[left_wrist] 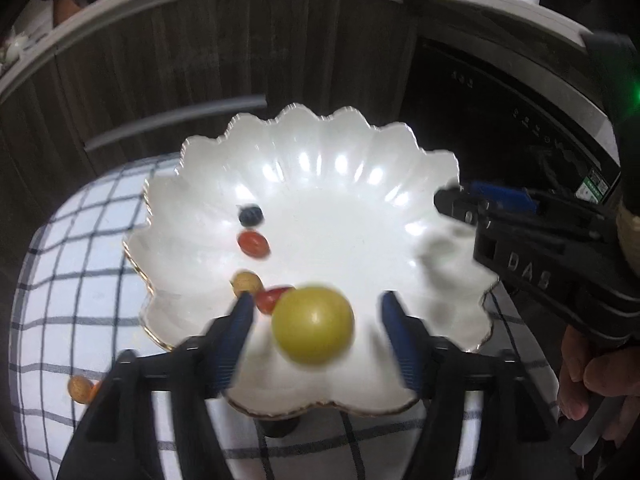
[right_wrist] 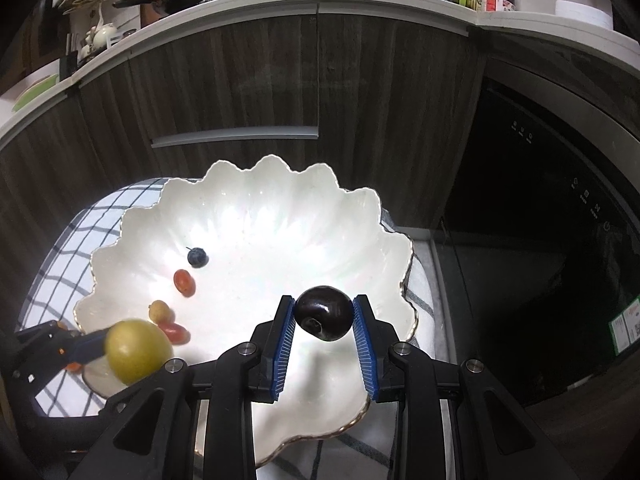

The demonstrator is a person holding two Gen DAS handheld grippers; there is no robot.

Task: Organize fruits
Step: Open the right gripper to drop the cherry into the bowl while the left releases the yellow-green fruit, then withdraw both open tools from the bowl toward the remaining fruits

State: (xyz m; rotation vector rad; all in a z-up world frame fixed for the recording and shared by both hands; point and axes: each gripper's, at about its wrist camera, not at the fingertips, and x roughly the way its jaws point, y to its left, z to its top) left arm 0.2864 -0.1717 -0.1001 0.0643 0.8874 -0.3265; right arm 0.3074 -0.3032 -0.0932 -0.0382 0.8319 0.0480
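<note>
A white scalloped bowl (left_wrist: 360, 184) (right_wrist: 256, 216) with a gold rim holds a blueberry (left_wrist: 251, 216) (right_wrist: 197, 257), two red cherry tomatoes (left_wrist: 253, 244) (left_wrist: 271, 298) and a small tan fruit (left_wrist: 245, 282). My left gripper (left_wrist: 318, 316) is open over the bowl's near side. A blurred yellow-green round fruit (left_wrist: 313, 325) (right_wrist: 138, 350) sits between its blue pads, touching neither. My right gripper (right_wrist: 324, 304) is shut on a dark purple plum (right_wrist: 323, 316) above the bowl's right side. The left wrist view shows it at the right rim (left_wrist: 456, 206).
The bowl stands on a blue-and-white checked cloth (left_wrist: 80, 280). A tan fruit (left_wrist: 80, 389) lies on the cloth at the left. Behind are dark wood cabinets with a grey handle (right_wrist: 236, 136) and a dark appliance (right_wrist: 540, 200) to the right. A hand (left_wrist: 592, 376) holds the right gripper.
</note>
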